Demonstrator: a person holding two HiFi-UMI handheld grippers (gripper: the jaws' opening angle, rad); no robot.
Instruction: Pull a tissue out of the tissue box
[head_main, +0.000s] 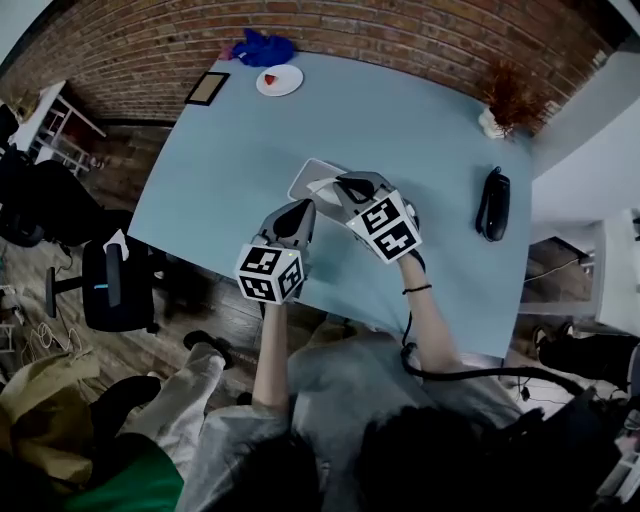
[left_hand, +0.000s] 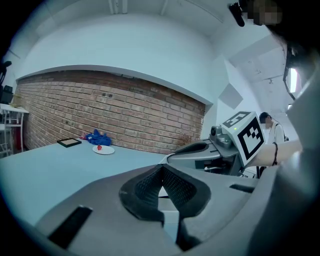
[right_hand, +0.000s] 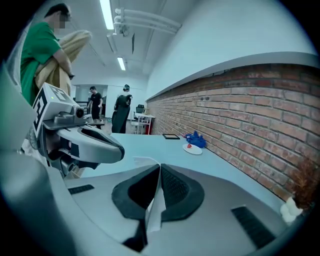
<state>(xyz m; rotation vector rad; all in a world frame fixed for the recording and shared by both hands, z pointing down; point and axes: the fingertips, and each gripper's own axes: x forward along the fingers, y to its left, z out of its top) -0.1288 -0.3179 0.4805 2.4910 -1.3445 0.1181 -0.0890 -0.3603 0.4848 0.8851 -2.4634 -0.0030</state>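
The tissue box (head_main: 308, 178), pale and flat, lies near the front edge of the light blue table (head_main: 230, 170). A white tissue (head_main: 325, 184) rises from it. My right gripper (head_main: 343, 186) is shut on this tissue (right_hand: 155, 210), and the sheet hangs down between the dark pads (right_hand: 175, 187). A curl of tissue shows just past the tips. My left gripper (head_main: 303, 210) hovers at the box's near side, its jaws (left_hand: 161, 167) shut tip to tip. Pale patches show through the gap below them, and I see nothing clearly pinched. The two grippers' tips are close together.
A white plate (head_main: 279, 80) with a red item, a blue cloth (head_main: 262, 48) and a dark frame (head_main: 207, 88) sit along the brick wall. A black case (head_main: 493, 203) and a dried plant (head_main: 505, 105) are on the right. An office chair (head_main: 110, 280) stands left of the table.
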